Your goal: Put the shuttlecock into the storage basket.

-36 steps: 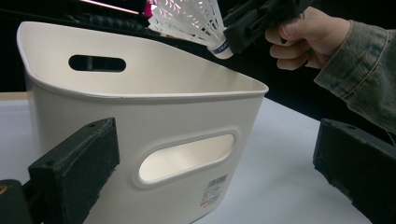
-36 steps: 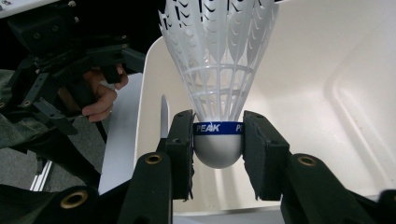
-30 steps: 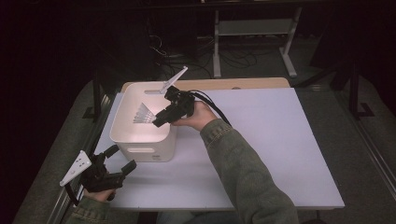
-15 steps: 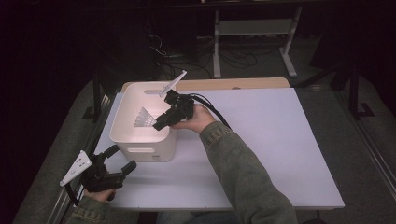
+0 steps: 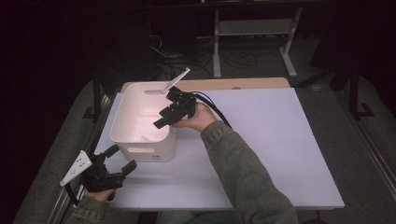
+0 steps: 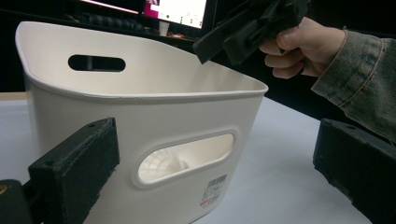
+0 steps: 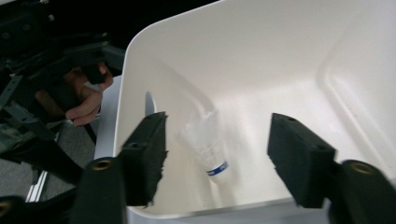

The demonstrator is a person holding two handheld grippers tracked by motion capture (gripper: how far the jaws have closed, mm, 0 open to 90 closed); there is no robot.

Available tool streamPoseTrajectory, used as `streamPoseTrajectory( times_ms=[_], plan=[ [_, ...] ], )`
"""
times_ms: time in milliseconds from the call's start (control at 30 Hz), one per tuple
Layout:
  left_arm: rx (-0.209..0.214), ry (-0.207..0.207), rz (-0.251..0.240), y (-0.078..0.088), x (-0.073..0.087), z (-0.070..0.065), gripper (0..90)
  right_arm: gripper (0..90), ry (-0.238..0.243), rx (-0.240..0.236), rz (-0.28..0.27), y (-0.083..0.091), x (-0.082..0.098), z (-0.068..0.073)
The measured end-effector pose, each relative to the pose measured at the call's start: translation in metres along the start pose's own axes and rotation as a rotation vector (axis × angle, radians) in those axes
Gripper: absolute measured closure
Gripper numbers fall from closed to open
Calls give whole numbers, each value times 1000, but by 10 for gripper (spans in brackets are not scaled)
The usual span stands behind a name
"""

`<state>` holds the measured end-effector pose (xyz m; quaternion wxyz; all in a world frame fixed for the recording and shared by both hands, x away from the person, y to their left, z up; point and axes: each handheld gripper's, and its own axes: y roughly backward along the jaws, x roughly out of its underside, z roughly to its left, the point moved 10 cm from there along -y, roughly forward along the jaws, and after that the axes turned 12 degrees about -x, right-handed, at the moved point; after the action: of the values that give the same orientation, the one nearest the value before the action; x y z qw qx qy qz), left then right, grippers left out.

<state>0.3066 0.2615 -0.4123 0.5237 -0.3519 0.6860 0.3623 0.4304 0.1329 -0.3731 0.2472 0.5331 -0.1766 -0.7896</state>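
Hovering over the white bin (image 5: 140, 140), right gripper (image 7: 215, 154) jaws just opened (shuttlecock (image 7: 205, 144) free).

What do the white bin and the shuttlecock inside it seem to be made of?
The white bin looks like moulded plastic with a smooth, faintly glossy finish: thin rolled rim, cut-out handle slots, a barcode sticker. The shuttlecock has a pale, translucent skirt, feather or nylon, too blurred to tell, and a white rounded base with a blue band.

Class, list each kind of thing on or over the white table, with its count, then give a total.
White bins: 1
White shuttlecocks, in the bin: 1
Black grippers, left gripper and right gripper: 2
Total: 4
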Motion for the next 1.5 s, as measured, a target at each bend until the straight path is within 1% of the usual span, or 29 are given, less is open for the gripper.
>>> streamPoseTrajectory(
  times_ms=[33,67,100,133,200,233,267,300,333,367,400,433,467,533,600,667,733,767,867,900,1000,1033,1100,1133,1167,1200,1267,1467,1500],
  plan=[
    [-2,-2,3,0,0,0,0,322,8,9,-5,2,0,-2],
    [-1,-3,3,0,0,0,0,257,7,16,-12,5,-1,-3],
    [-2,-12,6,0,1,1,0,214,-3,21,-20,7,-2,-3],
    [-2,-10,6,0,1,1,0,179,-1,26,-26,9,-2,-3],
    [0,-6,-1,0,0,0,0,126,-10,41,-27,13,-2,-2],
    [1,-6,-3,0,0,0,0,115,-11,45,-27,15,-2,-1],
    [1,-6,-4,0,0,0,0,83,-1,56,-30,17,-2,-2],
    [1,-5,-3,0,0,0,0,56,-9,58,-37,18,-3,0],
    [0,-5,-1,0,0,0,0,22,-2,66,-40,21,-3,-1],
    [-2,-11,7,1,1,1,0,8,-3,68,-42,22,-3,0],
    [-3,-11,8,1,1,1,0,0,-2,83,-45,24,-3,-1],
    [-4,-13,9,1,1,1,0,0,10,95,-46,26,-2,-2],
    [-4,-7,6,0,1,0,0,0,10,106,-48,28,-2,-3],
    [-5,-10,8,0,1,0,0,0,-5,125,-58,32,-1,-3],
    [-2,-22,5,0,1,1,0,0,6,129,-69,37,-1,-3],
    [-1,-18,4,0,1,1,0,0,13,133,-75,42,0,-2],
    [-1,-20,7,0,1,1,0,0,5,137,-92,46,0,0],
    [0,-25,7,0,1,1,0,0,9,142,-94,49,1,0],
    [1,-19,3,0,1,1,0,0,9,134,-123,56,2,2],
    [2,-21,3,0,1,1,0,0,8,140,-132,58,3,3],
    [3,-20,3,0,1,0,0,0,11,154,-141,65,5,3],
    [3,-15,2,-1,1,-1,0,0,11,160,-136,67,7,3],
    [3,-15,1,-1,1,-1,0,0,6,171,-132,70,9,3],
    [3,-16,1,-1,1,-1,0,0,-9,173,-140,71,10,4],
    [2,-17,1,-1,1,0,0,0,1,180,-136,73,12,3],
    [2,-24,3,-1,1,0,0,0,-18,174,-146,74,13,5],
    [2,-21,2,-1,1,0,0,0,-30,172,-154,76,15,5],
    [3,-13,-1,-1,0,0,0,0,-40,181,-157,84,24,4],
    [3,-17,4,-1,1,0,0,0,-37,184,-159,85,26,3]
  ],
)
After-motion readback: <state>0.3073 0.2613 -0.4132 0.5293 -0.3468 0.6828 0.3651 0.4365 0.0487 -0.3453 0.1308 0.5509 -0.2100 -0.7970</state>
